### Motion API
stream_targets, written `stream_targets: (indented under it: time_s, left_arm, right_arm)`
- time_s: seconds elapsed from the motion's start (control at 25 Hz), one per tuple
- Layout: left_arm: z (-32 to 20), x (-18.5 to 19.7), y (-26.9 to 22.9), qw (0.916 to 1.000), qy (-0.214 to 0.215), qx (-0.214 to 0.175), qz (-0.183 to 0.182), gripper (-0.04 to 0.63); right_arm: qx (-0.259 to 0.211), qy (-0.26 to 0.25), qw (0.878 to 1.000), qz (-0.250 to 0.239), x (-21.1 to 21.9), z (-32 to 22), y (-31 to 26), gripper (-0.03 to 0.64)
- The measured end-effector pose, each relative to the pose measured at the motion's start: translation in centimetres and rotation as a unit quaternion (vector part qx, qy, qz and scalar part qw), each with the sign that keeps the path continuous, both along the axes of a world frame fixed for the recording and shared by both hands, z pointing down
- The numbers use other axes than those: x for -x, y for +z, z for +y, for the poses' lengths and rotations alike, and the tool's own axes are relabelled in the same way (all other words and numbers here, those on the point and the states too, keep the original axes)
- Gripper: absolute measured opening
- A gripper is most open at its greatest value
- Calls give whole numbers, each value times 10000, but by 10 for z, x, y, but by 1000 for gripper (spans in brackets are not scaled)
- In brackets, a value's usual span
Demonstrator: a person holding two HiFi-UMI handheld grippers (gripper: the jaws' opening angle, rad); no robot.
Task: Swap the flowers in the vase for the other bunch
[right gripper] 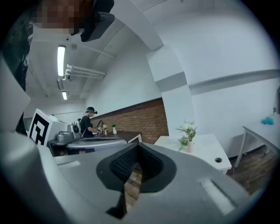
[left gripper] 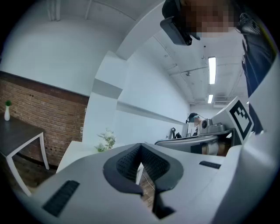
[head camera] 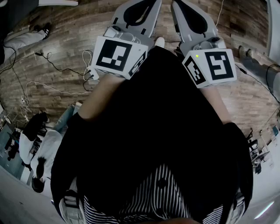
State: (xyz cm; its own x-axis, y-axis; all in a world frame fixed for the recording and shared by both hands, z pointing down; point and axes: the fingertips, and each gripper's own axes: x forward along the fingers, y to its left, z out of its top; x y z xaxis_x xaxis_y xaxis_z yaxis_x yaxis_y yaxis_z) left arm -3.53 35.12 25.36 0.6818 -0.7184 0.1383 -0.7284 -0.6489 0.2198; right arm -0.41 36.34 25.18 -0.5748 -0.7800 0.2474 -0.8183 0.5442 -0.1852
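A white and green bunch of flowers (right gripper: 188, 129) stands in a small pale vase (right gripper: 190, 147) on a white table (right gripper: 205, 151), far off; a lower green sprig (right gripper: 183, 142) shows beside it. The left gripper view has the same flowers (left gripper: 107, 139), small, beyond the jaws. My left gripper (left gripper: 141, 146) is shut and empty, held level in the air. My right gripper (right gripper: 138, 146) is also shut with nothing in it. In the head view both grippers, left (head camera: 141, 13) and right (head camera: 192, 13), sit side by side in front of my dark-clothed body, over a wooden floor.
A dark table (left gripper: 17, 135) with a small white vase (left gripper: 7, 111) stands by a brick wall (left gripper: 43, 113). Another person (right gripper: 89, 123) works at it. Cables (head camera: 52, 65) lie on the floor; people (head camera: 39, 148) are at the left. A second white table (right gripper: 262, 133) is at the far right.
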Motion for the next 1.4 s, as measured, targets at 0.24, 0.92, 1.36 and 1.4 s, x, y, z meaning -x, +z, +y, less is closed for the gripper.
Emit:
stream_targets:
  time_s: [0.24,0.92,1.36,1.4]
  left_arm:
    - [4,-21,-13,9999,109,-98,-24,5]
    - [0,-52,-11,9995,15,24,-309,5]
    - [-56,-53,-7,9995,225,-96,-214,4]
    - [-65,-51,-11,9994,257,-124,-196,3]
  right_arm:
    - [-136,71,9999,9,-19,5,-13,-3]
    - [-558,153,9983,-75,-43,5,-23,-2]
    - [-549,398,9976,161,-40,-43,-18,-2]
    - [-565,439,9973,169,-39,-51,-21,-2]
